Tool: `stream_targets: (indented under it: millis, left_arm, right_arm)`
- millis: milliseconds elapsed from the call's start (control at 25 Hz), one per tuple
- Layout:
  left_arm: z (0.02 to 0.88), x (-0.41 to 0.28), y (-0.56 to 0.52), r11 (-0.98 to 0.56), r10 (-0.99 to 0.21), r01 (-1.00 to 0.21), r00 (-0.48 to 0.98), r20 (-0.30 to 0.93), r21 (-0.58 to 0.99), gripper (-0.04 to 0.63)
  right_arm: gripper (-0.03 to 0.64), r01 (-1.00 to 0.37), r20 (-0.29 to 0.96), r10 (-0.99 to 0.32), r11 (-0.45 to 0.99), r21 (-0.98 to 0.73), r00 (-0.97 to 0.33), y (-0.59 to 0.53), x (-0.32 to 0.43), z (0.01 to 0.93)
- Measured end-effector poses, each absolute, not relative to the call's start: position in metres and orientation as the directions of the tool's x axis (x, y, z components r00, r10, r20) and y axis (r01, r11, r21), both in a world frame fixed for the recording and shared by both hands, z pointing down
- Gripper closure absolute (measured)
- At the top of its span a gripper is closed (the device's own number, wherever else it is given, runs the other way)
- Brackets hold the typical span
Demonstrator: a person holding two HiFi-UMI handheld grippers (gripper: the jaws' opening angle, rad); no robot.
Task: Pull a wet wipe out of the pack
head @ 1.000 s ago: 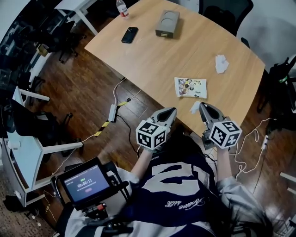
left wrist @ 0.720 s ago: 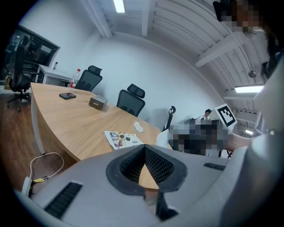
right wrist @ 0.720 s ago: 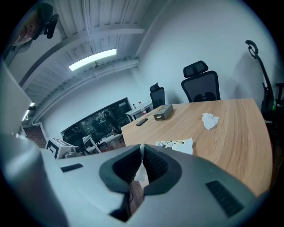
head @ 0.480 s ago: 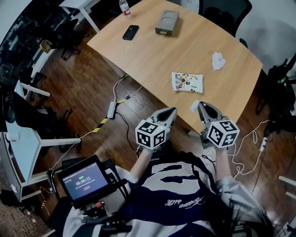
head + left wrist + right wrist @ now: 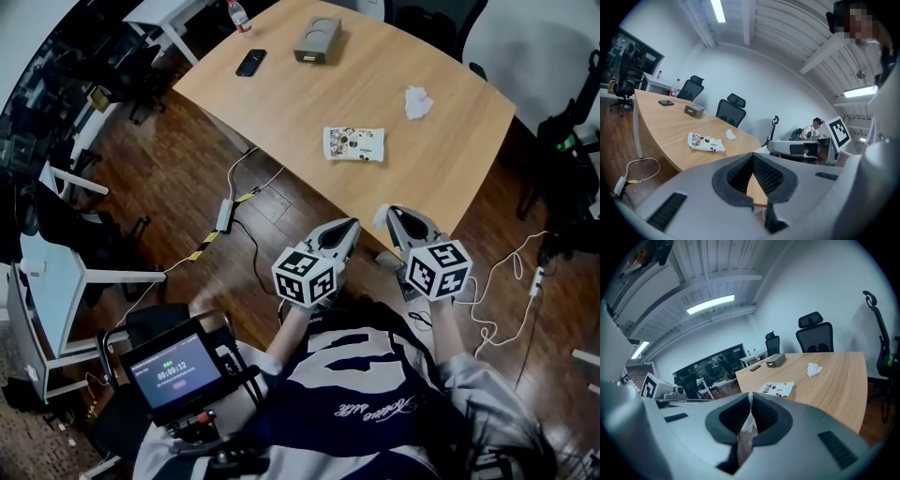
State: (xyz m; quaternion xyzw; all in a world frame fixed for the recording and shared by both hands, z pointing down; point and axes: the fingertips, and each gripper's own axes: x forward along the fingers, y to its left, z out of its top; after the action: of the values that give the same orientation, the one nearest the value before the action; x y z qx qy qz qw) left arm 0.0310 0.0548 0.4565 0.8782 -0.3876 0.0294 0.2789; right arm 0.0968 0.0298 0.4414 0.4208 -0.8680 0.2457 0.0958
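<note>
The right gripper (image 5: 389, 214) is clamped on a white wet wipe (image 5: 380, 218). In the right gripper view the sheet (image 5: 748, 420) is pinched between the dark pads and hangs down behind them. This gripper is held at the near edge of the wooden table (image 5: 309, 103), close to its near right corner.

The left gripper (image 5: 349, 225) is beside it, over the wood floor just off that same edge. Its jaws are closed tip to tip with nothing between them, as the left gripper view (image 5: 751, 157) shows.

The wet wipe pack (image 5: 353, 143) lies flat on the table a little in from the near edge, well apart from both grippers. A crumpled white wipe (image 5: 417, 102) lies beyond it, toward the right edge.

A black phone (image 5: 249, 62) and a grey box (image 5: 317, 39) lie toward the far left corner. A bottle (image 5: 235, 14) stands past that corner, on a white table.

A small screen (image 5: 176, 372) sits at the person's left, and a power strip (image 5: 224, 216) lies on the floor.
</note>
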Motion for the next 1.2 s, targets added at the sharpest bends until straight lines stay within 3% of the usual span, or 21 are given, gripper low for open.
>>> stream_targets:
  millis: [1200]
  left_arm:
    - [0.448,0.068,0.143,-0.517,-0.730,-0.756,0.635,0.253,0.403,0.594]
  right_arm:
    - [0.620,-0.741,0.318,-0.670,0.585,-0.330,-0.670,0.116,0.136,0.438]
